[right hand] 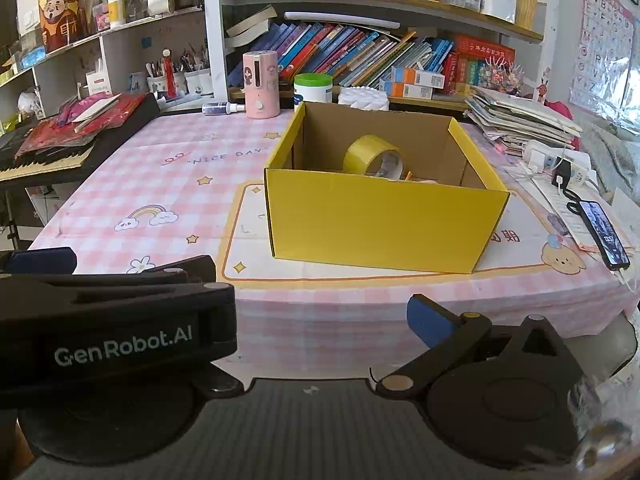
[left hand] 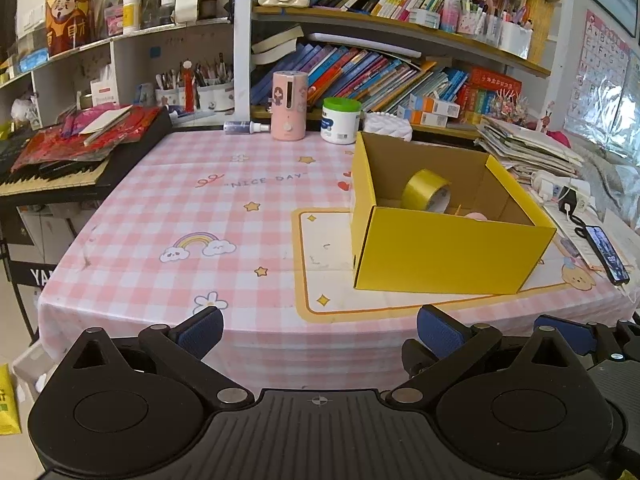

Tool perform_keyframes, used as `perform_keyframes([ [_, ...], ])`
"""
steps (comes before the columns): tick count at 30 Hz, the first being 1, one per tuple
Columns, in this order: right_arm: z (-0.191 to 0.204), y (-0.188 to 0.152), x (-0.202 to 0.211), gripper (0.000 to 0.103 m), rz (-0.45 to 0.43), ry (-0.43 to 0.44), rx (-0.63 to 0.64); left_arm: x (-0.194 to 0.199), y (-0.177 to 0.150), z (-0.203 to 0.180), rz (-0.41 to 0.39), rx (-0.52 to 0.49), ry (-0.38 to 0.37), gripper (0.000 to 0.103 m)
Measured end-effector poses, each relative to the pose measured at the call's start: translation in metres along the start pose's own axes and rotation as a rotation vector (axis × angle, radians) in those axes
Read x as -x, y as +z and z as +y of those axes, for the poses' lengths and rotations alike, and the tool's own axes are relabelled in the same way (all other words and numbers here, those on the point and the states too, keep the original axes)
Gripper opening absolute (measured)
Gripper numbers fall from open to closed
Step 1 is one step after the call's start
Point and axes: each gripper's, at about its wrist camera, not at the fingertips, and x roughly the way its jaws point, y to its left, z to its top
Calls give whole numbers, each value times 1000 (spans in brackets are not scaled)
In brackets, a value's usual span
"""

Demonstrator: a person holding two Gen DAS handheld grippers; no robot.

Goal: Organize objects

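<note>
I see the table [left hand: 168, 216] filling the middle of both views under a pink checked cloth printed with a rainbow and stars; behind it, across the top of each frame, the bookshelves [left hand: 392, 68] run full of leaning books and pen pots; at the left edge a keyboard [left hand: 60, 176] lies under red papers. The yellow box [right hand: 380, 224] sits on the cream mat, right of centre in the left wrist view and near dead centre in the right wrist view; its top is open and the brown inside shows. Inside it, toward the back, a roll of yellow tape [right hand: 374, 156] stands on edge, tilted; just beside it something small and pale pink peeks over the front wall, too hidden for me to name. At the far edge of the table stand a pink cylinder [left hand: 289, 106], a white tub with a green lid [left hand: 340, 120] and a small spray bottle [left hand: 244, 127] lying down; a phone [right hand: 604, 236] lies at the right edge. My left gripper [left hand: 320, 330] is at the bottom of its frame, blue pads spread wide, holding nothing; my right gripper [right hand: 316, 316] shows one blue pad at lower right, its other finger is hidden behind the left tool crossing the lower left, so I cannot tell its spread.
</note>
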Motion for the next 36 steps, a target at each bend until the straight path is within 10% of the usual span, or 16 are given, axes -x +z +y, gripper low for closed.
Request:
perform_keyframes([
  [36, 2, 0, -9, 103, 28, 8, 8, -7, -2, 3, 30, 16, 11, 103],
])
